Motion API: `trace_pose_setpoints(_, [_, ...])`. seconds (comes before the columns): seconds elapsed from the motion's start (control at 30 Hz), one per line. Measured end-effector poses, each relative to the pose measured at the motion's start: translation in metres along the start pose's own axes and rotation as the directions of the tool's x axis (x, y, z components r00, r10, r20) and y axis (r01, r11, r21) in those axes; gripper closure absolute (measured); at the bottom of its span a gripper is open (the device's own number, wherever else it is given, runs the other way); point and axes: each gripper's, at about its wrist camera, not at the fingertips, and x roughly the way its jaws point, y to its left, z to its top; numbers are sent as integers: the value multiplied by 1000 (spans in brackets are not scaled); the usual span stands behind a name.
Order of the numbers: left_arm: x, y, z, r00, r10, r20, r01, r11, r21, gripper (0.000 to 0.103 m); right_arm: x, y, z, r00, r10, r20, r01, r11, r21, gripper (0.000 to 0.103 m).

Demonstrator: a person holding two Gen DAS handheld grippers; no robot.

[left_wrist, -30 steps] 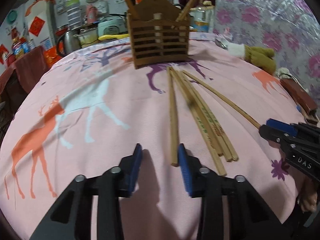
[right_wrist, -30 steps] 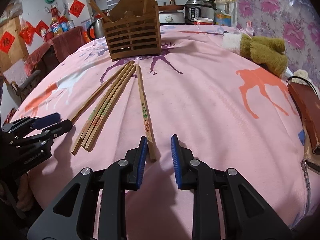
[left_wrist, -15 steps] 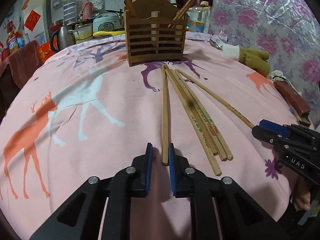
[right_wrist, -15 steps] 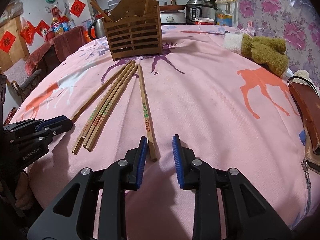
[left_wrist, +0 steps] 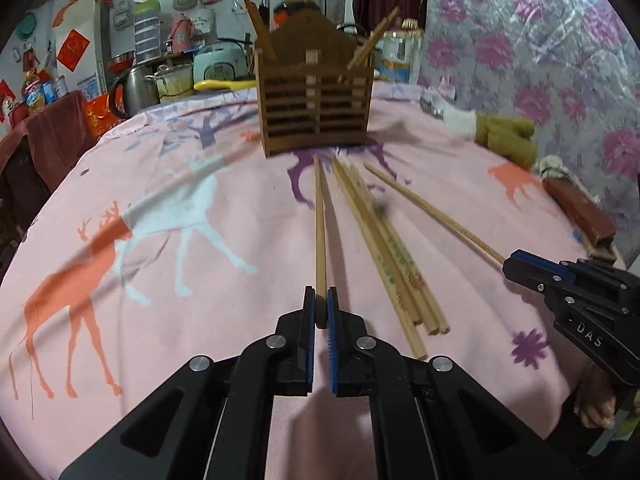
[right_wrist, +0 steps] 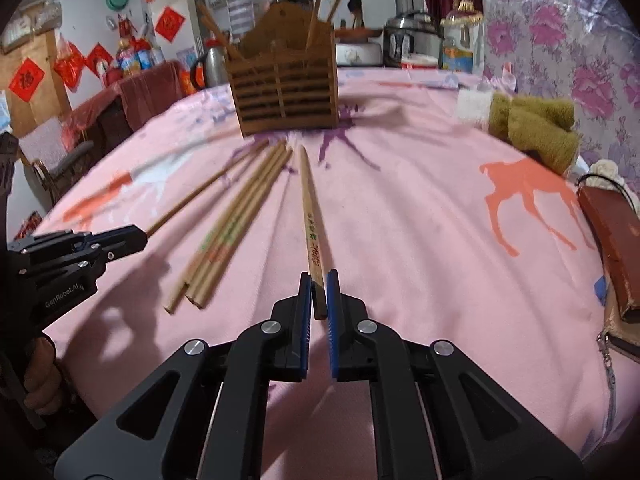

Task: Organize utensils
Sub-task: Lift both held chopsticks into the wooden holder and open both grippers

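Left gripper (left_wrist: 321, 307) clamped on plain chopstick (left_wrist: 320, 224) near-end; right gripper (right_wrist: 319, 296) likewise on printed chopstick (right_wrist: 310, 220); both just closed, far tips aimed at holder (right_wrist: 285, 88) for lifting.

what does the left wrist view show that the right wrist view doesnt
Only the left wrist view: the left gripper with jaws shut on a plain chopstick, and a purple flower print on the cloth.

Only the right wrist view: the right gripper with jaws shut on a printed chopstick, a rice cooker behind the table, and red paper decorations on the wall.

Both: the wooden utensil holder, the loose bundle of chopsticks, the pink deer-print cloth and the olive plush toy.
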Motion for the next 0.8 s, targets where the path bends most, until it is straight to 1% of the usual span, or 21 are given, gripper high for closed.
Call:
trace_pose_setpoints(0.17, [-14,-1,9,999,-11,36,12,1000,-20,97,-16,-3,9,998,15,65,-16,1000,25,96])
trace_pose_setpoints(0.33, [-34,-4,29,996,-35,83,37,999,-25,97,-34,-2,27,991,31,133,-35,999,24,96])
trace_pose_setpoints(0.47, [-49,-9,50,990,-54,127,56,998,-11,97,-46,-4,47,980,50,191,-57,998,29,96])
trace_pose_setpoints(0.63, [-57,-13,78,984,-80,160,81,997,2,97,-48,-2,74,970,69,235,-79,996,31,97])
trace_pose_setpoints(0.8, [-63,-15,119,976,-92,199,89,996,23,97,-49,3,112,955,76,285,-83,996,12,98])
